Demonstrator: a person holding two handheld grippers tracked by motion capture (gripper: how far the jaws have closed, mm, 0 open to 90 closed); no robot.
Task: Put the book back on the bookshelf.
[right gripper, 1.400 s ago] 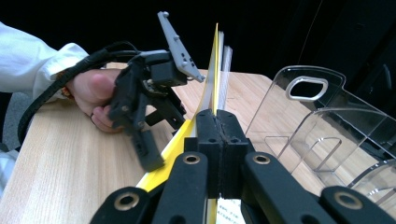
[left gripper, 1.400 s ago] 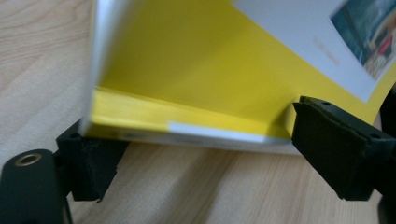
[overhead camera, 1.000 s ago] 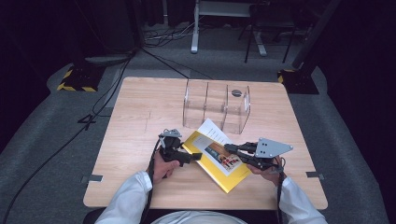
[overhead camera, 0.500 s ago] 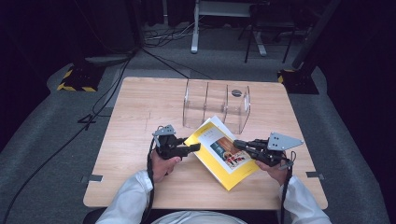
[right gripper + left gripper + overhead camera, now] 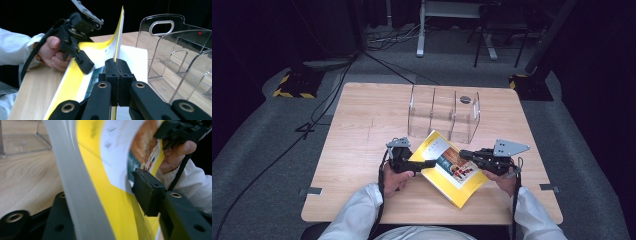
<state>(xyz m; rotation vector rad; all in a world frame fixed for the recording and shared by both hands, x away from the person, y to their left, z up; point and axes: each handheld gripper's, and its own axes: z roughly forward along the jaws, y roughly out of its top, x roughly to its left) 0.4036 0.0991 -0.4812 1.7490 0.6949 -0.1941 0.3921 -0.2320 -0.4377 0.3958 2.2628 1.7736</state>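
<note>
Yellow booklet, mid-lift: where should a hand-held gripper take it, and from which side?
By its thin side edges, coming in sideways. The yellow booklet is tilted off the table, and the left hand-held gripper and right hand-held gripper each pinch an opposite edge.

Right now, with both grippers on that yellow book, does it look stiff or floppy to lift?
Probably floppy: the yellow book bows between the left gripper and the right gripper, and its cover curls in the right gripper view. It seems light, since two pinched edges hold it tilted up. Its pages might fan or slip.
</note>
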